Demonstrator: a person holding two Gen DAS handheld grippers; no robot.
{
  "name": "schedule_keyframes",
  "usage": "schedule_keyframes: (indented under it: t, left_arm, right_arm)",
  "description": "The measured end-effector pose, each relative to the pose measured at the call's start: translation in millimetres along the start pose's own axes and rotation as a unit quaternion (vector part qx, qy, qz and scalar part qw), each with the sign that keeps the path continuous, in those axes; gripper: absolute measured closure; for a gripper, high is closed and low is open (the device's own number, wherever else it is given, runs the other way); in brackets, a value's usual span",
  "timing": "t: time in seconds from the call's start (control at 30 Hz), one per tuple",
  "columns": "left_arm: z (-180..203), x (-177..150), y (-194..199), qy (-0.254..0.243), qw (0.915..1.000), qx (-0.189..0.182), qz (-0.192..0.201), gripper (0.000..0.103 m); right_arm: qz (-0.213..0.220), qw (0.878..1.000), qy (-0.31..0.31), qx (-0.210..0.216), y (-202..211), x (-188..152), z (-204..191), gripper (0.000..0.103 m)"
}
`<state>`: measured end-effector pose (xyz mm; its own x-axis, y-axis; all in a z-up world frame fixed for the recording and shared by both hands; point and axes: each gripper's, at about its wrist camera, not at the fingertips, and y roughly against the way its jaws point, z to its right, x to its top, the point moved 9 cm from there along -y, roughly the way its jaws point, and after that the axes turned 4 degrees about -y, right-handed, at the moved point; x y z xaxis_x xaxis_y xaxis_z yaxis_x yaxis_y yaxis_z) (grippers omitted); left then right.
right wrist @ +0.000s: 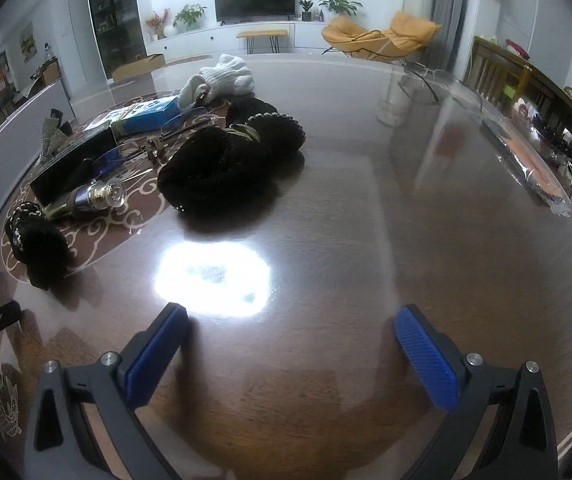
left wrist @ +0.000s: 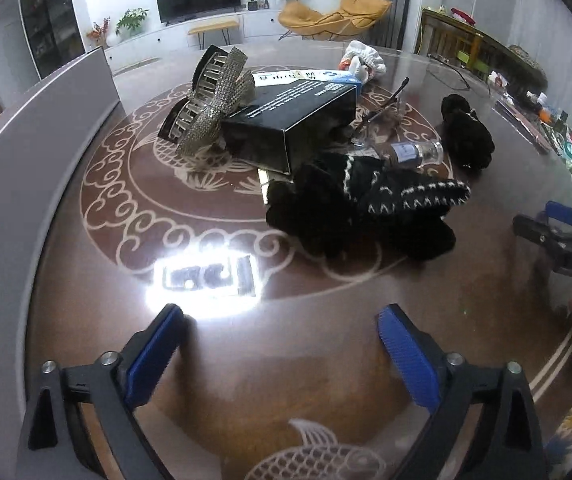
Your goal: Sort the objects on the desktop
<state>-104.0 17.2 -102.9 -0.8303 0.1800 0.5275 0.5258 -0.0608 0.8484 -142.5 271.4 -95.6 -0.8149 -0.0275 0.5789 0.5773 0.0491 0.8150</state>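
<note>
Left gripper (left wrist: 282, 320): blue-padded fingers spread wide, nothing between them, hovering over bare brown table (left wrist: 246, 380).
Lamp glare (left wrist: 206, 280): just ahead of its left finger.
Black knitted glove with white stitching (left wrist: 365, 204): ahead, slightly right of centre, flat on the table.
Glass bottle (left wrist: 417, 152): on its side directly behind the glove.
Black box (left wrist: 289, 120): farther ahead, centre; rhinestone hair claw (left wrist: 210, 100) leans on its left end.
Blue-and-white carton (left wrist: 309, 78): behind the box.
White glove (left wrist: 365, 60): far end, ahead right.
Second black glove (left wrist: 465, 132): ahead right, apart from the pile.
Right gripper (right wrist: 291, 324): fingers wide, empty, over bare table; the same black glove (right wrist: 222, 160) lies ahead to its left.
</note>
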Motion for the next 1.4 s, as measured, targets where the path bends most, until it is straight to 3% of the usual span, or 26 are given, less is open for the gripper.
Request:
schedule_keyframes:
  t: [0.37, 1.4]
  left_arm:
    - [0.3, -0.9, -4.4, -0.003, 0.9996, -0.005, 0.027, 0.0]
    - [1.6, -4.7, -2.6, -0.001, 0.9998, -0.004, 0.02, 0.0]
  right_arm:
    - [0.0, 1.0, 0.0, 0.0, -0.1, 0.2, 0.0, 0.0]
    - [0.001, 1.0, 0.0, 0.001, -0.7, 0.3, -0.3, 0.0]
